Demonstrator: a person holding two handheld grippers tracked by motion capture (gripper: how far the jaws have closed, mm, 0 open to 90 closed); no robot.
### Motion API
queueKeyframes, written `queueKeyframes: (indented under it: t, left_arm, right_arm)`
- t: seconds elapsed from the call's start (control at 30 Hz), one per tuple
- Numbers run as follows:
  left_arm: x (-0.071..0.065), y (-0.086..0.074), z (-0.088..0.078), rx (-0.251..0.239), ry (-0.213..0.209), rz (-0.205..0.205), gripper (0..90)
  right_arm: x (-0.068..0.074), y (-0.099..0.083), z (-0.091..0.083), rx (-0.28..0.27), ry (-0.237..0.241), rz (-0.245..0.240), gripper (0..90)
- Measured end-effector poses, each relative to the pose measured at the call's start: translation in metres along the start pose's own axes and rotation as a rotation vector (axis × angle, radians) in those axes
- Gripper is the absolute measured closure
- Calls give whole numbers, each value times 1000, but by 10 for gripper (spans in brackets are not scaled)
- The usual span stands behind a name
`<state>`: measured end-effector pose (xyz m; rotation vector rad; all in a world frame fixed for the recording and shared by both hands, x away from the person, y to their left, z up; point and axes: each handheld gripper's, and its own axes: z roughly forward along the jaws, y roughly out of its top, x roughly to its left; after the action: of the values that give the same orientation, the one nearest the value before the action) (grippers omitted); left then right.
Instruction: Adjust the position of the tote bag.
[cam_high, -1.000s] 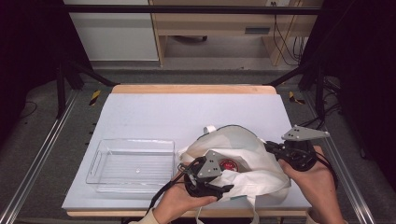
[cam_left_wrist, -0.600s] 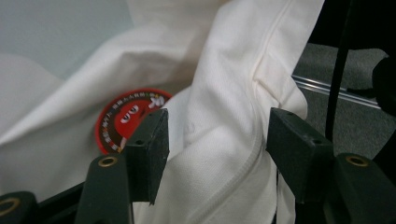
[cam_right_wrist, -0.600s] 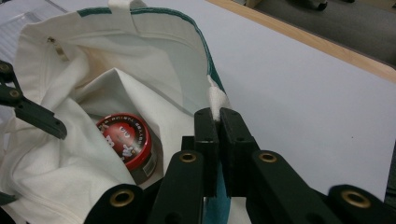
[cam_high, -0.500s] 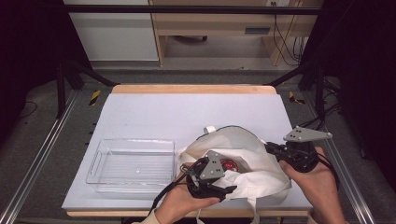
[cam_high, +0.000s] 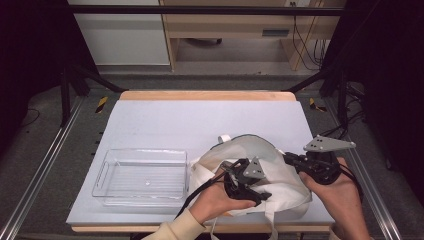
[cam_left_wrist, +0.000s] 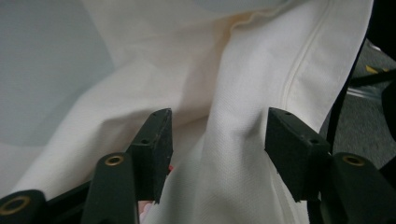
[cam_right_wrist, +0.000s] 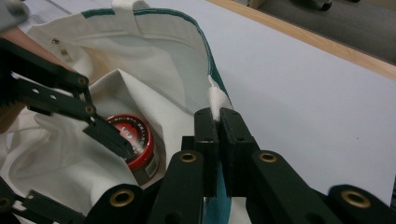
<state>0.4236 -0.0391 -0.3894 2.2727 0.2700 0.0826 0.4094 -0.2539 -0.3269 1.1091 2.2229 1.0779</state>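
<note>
Right gripper view: my right gripper (cam_right_wrist: 218, 122) pinches the rim of the cloth bag (cam_high: 260, 155), holding its mouth open near the table's front right.

My left gripper (cam_high: 239, 176), jaws half-spread and just closing a little with only a cloth fold between them, reaches in; I should steer clear of the fabric and straddle the red-lidded tin (cam_right_wrist: 140, 140) squarely before squeezing.

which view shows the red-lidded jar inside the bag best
The right gripper view: the jar lies in the open tote bag, its red lid and label clear beside the left gripper's jaw. In the high view the left gripper covers that spot. The left gripper view gives a red sliver under cloth.
</note>
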Motion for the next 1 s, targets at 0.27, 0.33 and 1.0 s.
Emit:
queueKeyframes:
  t: [0.27, 0.33, 1.0]
  left_arm:
    - [-5, -6, 3, 0, -17, -37, 691]
    - [-9, -8, 1, -15, -9, -48, 758]
    - [-48, -45, -2, -53, 47, -24, 865]
  right_arm:
    - [-1, -1, 0, 5, 1, -2, 864]
    - [-2, -1, 1, 8, -2, -4, 864]
    - [-29, -28, 27, 93, -58, 87, 867]
